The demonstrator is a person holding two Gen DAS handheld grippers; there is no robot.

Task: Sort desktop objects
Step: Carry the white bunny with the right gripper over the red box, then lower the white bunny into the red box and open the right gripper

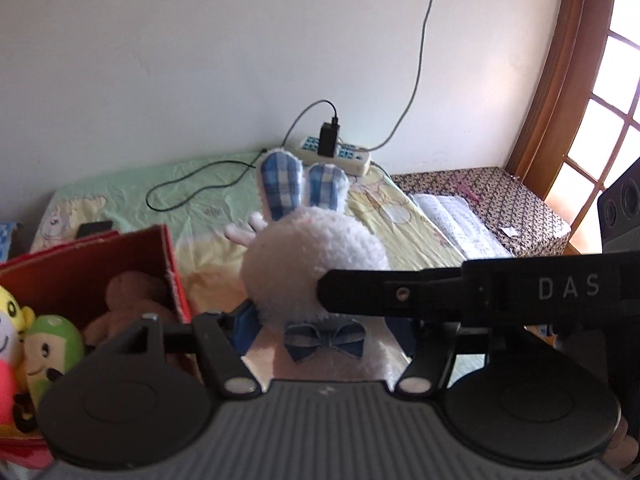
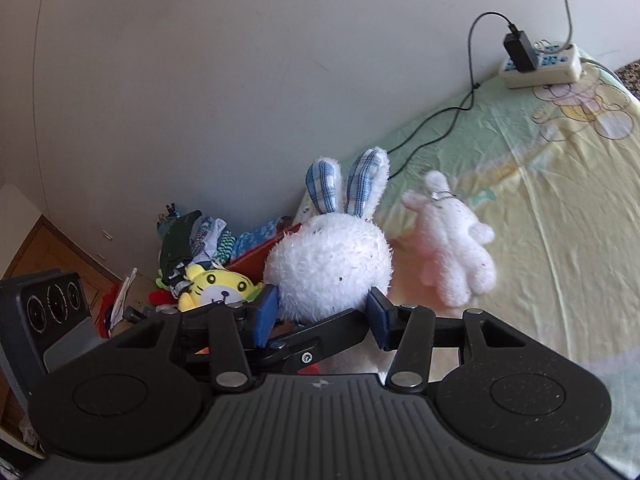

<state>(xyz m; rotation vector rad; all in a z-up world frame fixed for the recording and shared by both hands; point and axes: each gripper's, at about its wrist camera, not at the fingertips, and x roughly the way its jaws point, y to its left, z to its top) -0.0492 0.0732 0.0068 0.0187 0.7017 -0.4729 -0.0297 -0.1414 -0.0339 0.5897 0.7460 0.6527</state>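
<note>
Both grippers are clamping the white rabbit toy — the right gripper at its head, the left gripper at its body — above the bed, beside the red box.

White rabbit, blue checks, red box

The plush rabbit is fluffy white with blue-and-white checked ears and a blue checked bow; the small plush beside it is white tinged pink. The box is red, holding a brown bear, a green-headed doll and a yellow tiger with black stripes. The sheet is pale yellow and green with cartoon prints.
</note>
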